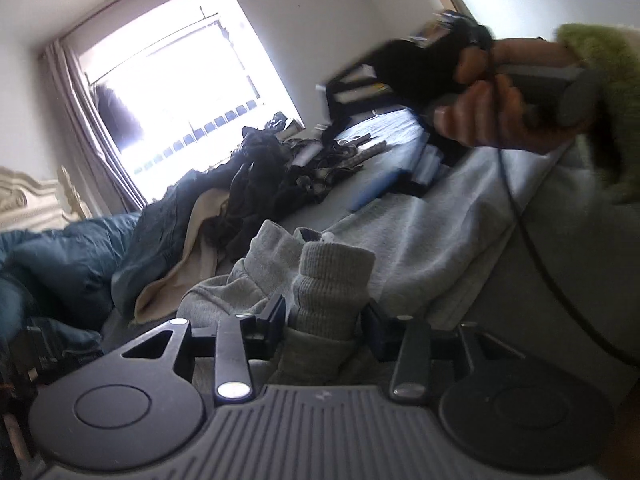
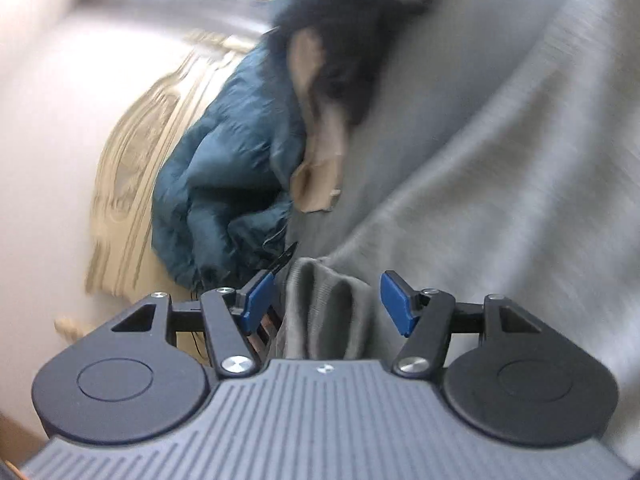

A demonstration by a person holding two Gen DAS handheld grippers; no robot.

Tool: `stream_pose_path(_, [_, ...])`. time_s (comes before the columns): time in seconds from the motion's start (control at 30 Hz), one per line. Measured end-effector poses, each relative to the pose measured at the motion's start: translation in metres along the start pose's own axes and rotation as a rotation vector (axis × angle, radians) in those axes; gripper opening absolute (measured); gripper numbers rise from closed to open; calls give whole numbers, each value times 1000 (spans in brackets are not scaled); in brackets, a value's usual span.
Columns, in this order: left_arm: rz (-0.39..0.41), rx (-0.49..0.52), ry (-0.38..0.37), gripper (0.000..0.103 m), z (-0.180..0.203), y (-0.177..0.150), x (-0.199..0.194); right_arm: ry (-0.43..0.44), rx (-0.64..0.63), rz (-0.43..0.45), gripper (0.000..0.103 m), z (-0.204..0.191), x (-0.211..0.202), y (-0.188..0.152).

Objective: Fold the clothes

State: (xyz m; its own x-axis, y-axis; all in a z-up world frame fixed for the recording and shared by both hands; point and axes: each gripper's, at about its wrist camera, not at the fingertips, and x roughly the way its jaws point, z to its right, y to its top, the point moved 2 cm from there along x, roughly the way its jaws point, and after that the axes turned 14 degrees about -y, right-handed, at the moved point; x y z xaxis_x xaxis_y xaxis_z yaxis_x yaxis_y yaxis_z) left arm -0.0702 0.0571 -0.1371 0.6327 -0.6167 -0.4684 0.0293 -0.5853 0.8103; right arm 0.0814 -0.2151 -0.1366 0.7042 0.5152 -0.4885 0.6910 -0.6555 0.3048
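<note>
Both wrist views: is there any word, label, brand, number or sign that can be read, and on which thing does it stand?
None can be read.
The small pale mark on the ribbed grey body behind the tongs is too small to read.
The grey garment shows no print.
The things at the far end of the bed are too blurred.
</note>
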Motion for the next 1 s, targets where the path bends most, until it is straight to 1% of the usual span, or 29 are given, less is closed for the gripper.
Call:
stream_pose_path(0.07, [-9,12,7,45,9,4,-1,-32,-130,-13,60,-24,17,10])
stream_pose_path(0.1, [-14,24,14,47,12,5,-2,-69,-189,-24,60,-33,28,13])
stream_pose_path(0.13, [-15,36,15,52,16,6,-3,-107,-236,-38,60,-42,39,16])
stream_pose_path(0.17, [-12,44,10,55,19,7,-5,-136,-276,-60,60,-49,50,18])
stream_pose_path(0.2, [-9,46,4,61,22,7,-6,-163,-308,-82,60,-54,59,20])
stream_pose_path(0.23, [-7,48,-2,64,25,8,-7,-184,-337,-106,60,-58,67,20])
stream_pose_path(0.27, [-4,51,-8,65,28,9,-8,-191,-361,-133,59,-62,73,20])
stream_pose_path(0.3, [-6,55,-6,65,31,9,-9,-198,-382,-154,57,-65,78,18])
stream_pose_path(0.37, [-14,60,8,65,33,8,-7,-208,-410,-172,51,-65,78,11])
stream_pose_path(0.4, [-11,54,10,65,31,8,-6,-213,-421,-176,42,-65,77,8])
stream_pose_path(0.43, [-6,43,8,65,29,8,-6,-215,-429,-168,33,-66,74,6])
stream_pose_path(0.47, [1,30,6,65,28,8,-7,-218,-436,-161,31,-66,70,4])
stream_pose_path(0.5, [11,15,5,65,28,8,-11,-220,-443,-153,25,-67,67,2])
stream_pose_path(0.53, [20,-2,3,65,27,9,-14,-217,-449,-144,23,-68,63,0])
stream_pose_path(0.6, [34,-40,-2,64,21,8,-17,-181,-443,-135,19,-71,54,-1])
stream_pose_path(0.7, [45,-81,-23,65,13,8,-19,-124,-394,-163,17,-71,46,-1])
stream_pose_path(0.87, [55,-118,-40,64,11,7,-19,-203,-338,-206,16,-52,58,-4])
stream_pose_path(0.93, [62,-137,-47,64,9,8,-21,-210,-284,-223,16,-40,61,-6])
stream_pose_path(1.0, [74,-148,-56,64,8,9,-25,-199,-251,-230,16,-34,61,-8])
